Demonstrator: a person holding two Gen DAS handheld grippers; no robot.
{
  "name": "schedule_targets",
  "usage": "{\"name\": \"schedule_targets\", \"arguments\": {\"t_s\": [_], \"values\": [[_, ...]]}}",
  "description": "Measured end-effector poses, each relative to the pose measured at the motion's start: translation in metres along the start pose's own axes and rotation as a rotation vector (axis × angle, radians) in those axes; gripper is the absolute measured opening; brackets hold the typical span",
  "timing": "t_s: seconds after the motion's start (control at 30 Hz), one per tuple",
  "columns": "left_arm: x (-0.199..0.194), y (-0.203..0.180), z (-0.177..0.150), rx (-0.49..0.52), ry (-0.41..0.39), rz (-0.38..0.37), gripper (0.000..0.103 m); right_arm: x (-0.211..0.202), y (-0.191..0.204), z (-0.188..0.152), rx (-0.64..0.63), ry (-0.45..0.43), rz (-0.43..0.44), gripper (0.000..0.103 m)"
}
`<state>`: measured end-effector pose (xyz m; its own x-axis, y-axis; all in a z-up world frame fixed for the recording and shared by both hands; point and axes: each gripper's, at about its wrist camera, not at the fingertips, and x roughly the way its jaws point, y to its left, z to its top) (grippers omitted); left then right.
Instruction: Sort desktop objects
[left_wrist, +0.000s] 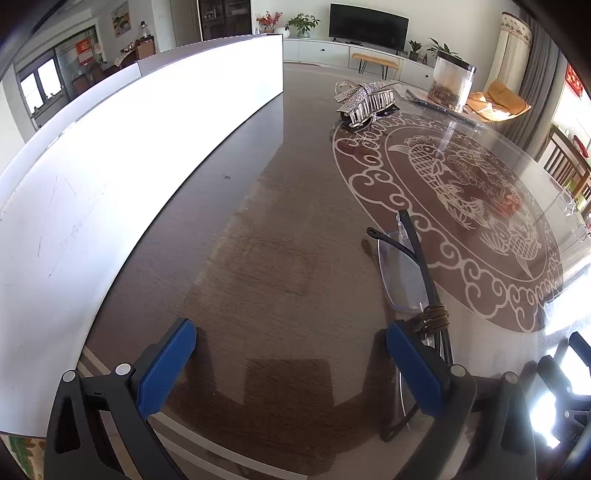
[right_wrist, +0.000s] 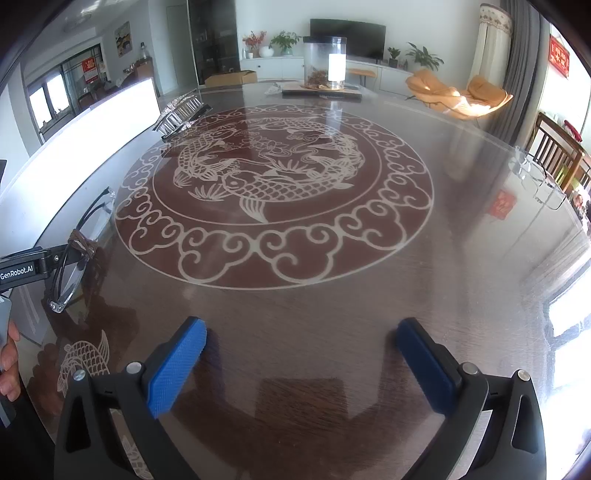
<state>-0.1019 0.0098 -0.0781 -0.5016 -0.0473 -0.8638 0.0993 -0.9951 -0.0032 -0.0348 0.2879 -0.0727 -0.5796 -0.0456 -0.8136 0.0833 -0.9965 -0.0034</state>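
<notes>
Folded eyeglasses (left_wrist: 410, 273) with black arms and a brown hair tie (left_wrist: 436, 318) wound round them lie on the glass table, touching the outside of my left gripper's right finger (left_wrist: 413, 365). My left gripper (left_wrist: 291, 350) is open and empty. A silver rhinestone hair claw (left_wrist: 365, 99) lies farther back. My right gripper (right_wrist: 301, 350) is open and empty, low over the table. In the right wrist view the eyeglasses (right_wrist: 74, 258) and hair tie (right_wrist: 81, 242) are at the far left by the left gripper, with the hair claw (right_wrist: 181, 114) behind.
A large white box (left_wrist: 110, 177) stands along the table's left side. A clear jar (right_wrist: 325, 62) stands on a dark flat item at the far edge. Another pair of clear glasses (right_wrist: 535, 181) lies at the right rim. A round fish pattern (right_wrist: 273, 192) marks the table centre.
</notes>
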Motion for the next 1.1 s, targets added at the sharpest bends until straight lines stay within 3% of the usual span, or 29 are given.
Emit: {"name": "schedule_targets", "arguments": {"t_s": [1.1], "values": [[0.0001,0.0012,0.0007,-0.014,-0.003,-0.014,0.103,-0.0003,-0.0002,-0.0002,0.0,0.0,0.0,0.103]]}}
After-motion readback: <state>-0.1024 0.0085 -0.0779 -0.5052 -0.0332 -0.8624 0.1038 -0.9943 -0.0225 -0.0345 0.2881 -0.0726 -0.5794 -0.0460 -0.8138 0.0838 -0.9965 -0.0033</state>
